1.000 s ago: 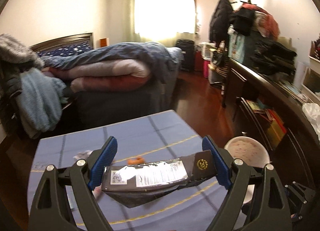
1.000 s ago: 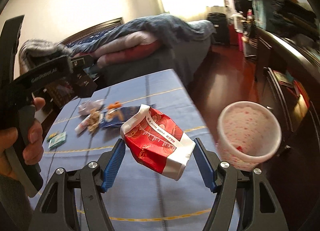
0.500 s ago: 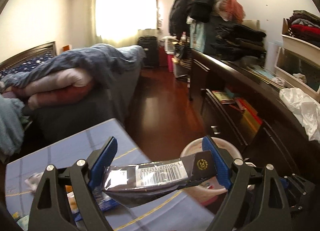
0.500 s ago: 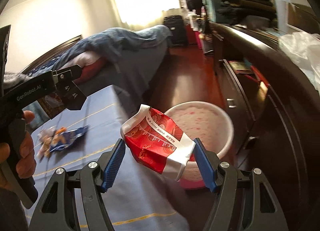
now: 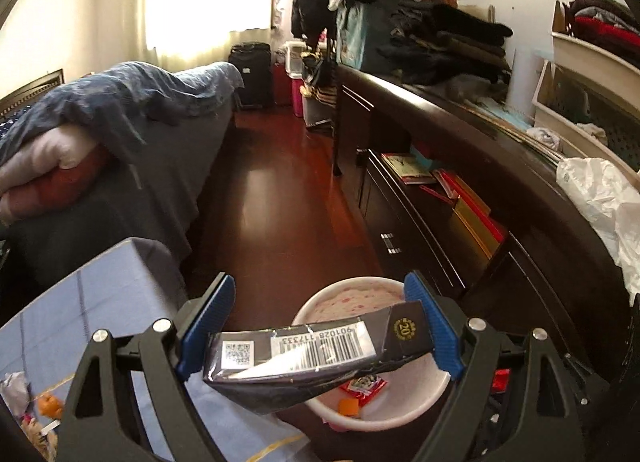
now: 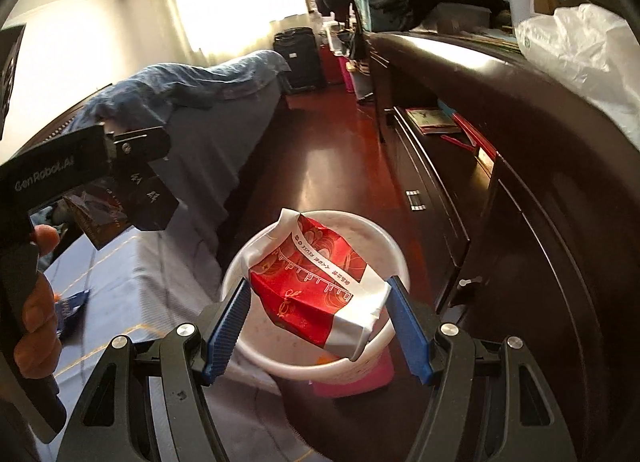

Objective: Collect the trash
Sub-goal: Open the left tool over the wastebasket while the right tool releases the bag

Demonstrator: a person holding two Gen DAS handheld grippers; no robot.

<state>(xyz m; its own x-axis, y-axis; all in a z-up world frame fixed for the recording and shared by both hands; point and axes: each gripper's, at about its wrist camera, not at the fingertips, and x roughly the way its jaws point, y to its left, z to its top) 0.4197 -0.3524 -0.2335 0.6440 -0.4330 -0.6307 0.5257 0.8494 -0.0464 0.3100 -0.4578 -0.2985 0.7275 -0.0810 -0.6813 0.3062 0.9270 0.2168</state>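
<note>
My left gripper (image 5: 320, 330) is shut on a black wrapper with a barcode (image 5: 312, 354) and holds it at the near rim of the white trash bin (image 5: 420, 398). The bin holds a red packet (image 5: 366, 384) and an orange scrap. My right gripper (image 6: 320, 318) is shut on a red and white packet (image 6: 320, 282) and holds it right above the same bin (image 6: 396, 250). The left gripper's body (image 6: 80, 178) shows at the left of the right wrist view, with the hand on it.
The blue tablecloth table (image 5: 100, 322) lies left of the bin, with scraps at its corner (image 5: 44, 406) and a blue wrapper (image 6: 70, 304). A dark dresser (image 5: 500, 222) runs along the right. A bed (image 5: 120, 134) stands beyond, across the wooden floor (image 5: 280, 202).
Both grippers swung right from over the table to the bin, carrying their wrappers. The bin now sits directly under the right gripper's packet.
</note>
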